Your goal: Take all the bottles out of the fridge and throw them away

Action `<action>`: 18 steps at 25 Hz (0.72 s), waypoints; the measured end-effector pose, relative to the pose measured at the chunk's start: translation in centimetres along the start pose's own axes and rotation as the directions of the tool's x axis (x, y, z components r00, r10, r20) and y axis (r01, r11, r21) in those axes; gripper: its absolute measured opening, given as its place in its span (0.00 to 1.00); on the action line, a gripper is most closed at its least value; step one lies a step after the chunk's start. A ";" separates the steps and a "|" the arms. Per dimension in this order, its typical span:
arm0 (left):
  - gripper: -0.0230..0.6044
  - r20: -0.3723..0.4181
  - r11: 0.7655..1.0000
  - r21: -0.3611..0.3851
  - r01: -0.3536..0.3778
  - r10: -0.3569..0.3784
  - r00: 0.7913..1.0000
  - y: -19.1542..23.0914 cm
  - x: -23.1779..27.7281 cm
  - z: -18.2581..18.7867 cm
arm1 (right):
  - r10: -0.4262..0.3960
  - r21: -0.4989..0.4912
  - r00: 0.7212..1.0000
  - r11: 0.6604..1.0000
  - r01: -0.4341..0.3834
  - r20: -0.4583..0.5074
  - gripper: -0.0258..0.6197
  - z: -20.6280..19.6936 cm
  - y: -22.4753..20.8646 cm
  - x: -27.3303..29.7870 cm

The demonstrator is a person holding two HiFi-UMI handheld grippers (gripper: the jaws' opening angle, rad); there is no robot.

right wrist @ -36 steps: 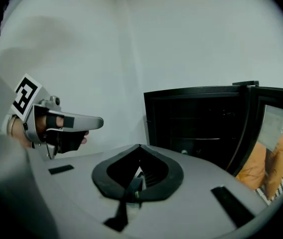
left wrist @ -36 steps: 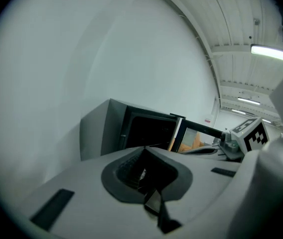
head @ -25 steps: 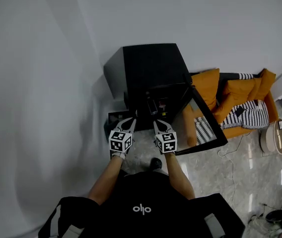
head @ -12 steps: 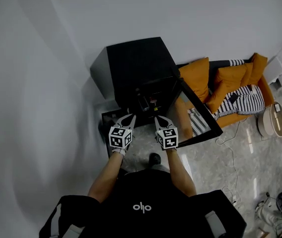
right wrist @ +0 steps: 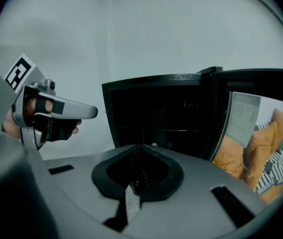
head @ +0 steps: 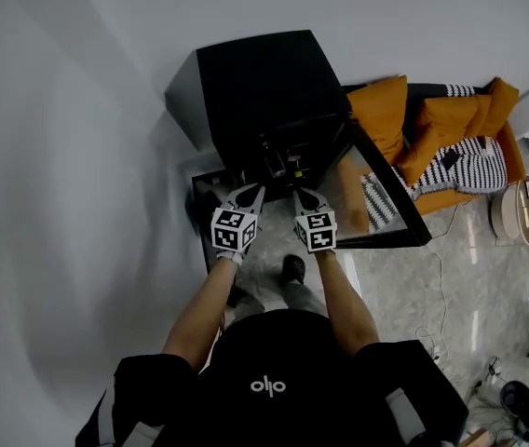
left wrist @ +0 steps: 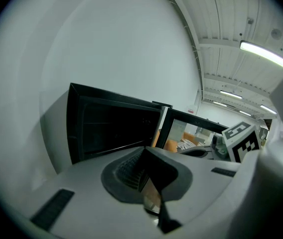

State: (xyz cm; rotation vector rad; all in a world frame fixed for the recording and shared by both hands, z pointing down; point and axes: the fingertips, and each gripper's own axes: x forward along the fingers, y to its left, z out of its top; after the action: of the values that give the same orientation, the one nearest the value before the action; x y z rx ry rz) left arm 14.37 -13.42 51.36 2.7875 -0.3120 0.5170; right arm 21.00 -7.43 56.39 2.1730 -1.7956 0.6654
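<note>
Bottles (head: pixel 277 162) are on a shelf inside the black fridge (head: pixel 255 82). Its glass door (head: pixel 383 203) is swung wide open to the right, so nothing has been taken out yet as far as I can see.

From the head view they sit straight ahead of both hands and a bit beyond the fingers, roughly in the gap between the two grippers. I can make out a dark one and one with a reddish cap. They look upright, but from above I can't really tell, and I can't get a count either.

The left gripper (left wrist: pixel 144 148) has its fingers pressed together with nothing in them. Same for the right gripper (right wrist: pixel 141 146), closed up and empty. Both will have to open before either can grab a bottle.

My guess is the right one is a touch better lined up, since its view looks square into the dark opening, while the left comes at the fridge from the side.

A dark boxy thing (head: pixel 201 194) sits on the floor just left of the fridge. Could be the bin, can't tell, and I can't see inside it.
</note>
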 end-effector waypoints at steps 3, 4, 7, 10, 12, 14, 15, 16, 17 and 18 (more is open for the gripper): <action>0.04 -0.024 1.000 0.010 -0.004 0.004 1.000 0.9 1.6 -1.0 | -0.004 -0.020 0.999 1.000 0.003 -0.039 0.05 -1.2 -0.7 3.4; 0.04 -0.031 1.000 0.011 -0.006 0.007 0.999 1.3 2.2 -1.5 | -0.005 -0.020 0.999 1.000 0.004 -0.044 0.05 -1.5 -1.1 4.7; 0.04 -0.046 1.000 -0.004 -0.016 0.016 0.999 2.7 4.0 -3.1 | -0.007 -0.008 0.998 1.000 0.007 -0.060 0.06 -3.2 -2.3 8.8; 0.04 -0.052 0.999 -0.027 -0.026 0.025 0.998 3.9 5.4 -4.5 | 0.000 0.015 0.995 1.000 0.002 -0.096 0.06 -5.0 -3.0 12.0; 0.04 -0.056 0.998 -0.042 -0.035 0.033 0.998 4.9 6.2 -5.5 | 0.006 0.031 0.993 1.000 -0.003 -0.115 0.13 -6.2 -3.4 14.0; 0.04 -0.064 0.997 -0.056 -0.046 0.042 0.997 5.7 7.0 -6.6 | 0.006 0.036 0.992 0.999 -0.002 -0.128 0.22 -7.5 -4.0 16.0; 0.04 -0.068 0.997 -0.064 -0.052 0.048 0.997 6.1 7.4 -7.1 | 0.005 0.033 0.990 0.999 0.000 -0.139 0.27 -8.2 -4.3 17.0; 0.04 -0.070 0.996 -0.072 -0.059 0.054 0.996 6.4 7.9 -7.5 | 0.004 0.028 0.988 1.000 0.001 -0.152 0.31 -8.8 -4.7 17.9; 0.04 -0.070 0.995 -0.079 -0.066 0.061 0.996 6.8 8.3 -7.9 | 0.005 0.021 0.987 1.000 -0.001 -0.163 0.34 -9.3 -5.0 18.8; 0.04 -0.070 0.994 -0.086 -0.073 0.067 0.995 7.1 8.8 -8.3 | 0.009 0.016 0.985 1.000 -0.006 -0.170 0.37 -9.8 -5.2 19.6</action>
State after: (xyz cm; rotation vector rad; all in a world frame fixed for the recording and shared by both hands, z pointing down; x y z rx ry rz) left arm 17.91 -18.82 63.77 2.6752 -0.4090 0.5973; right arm 26.95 -18.70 74.99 2.0510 -1.7173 0.8416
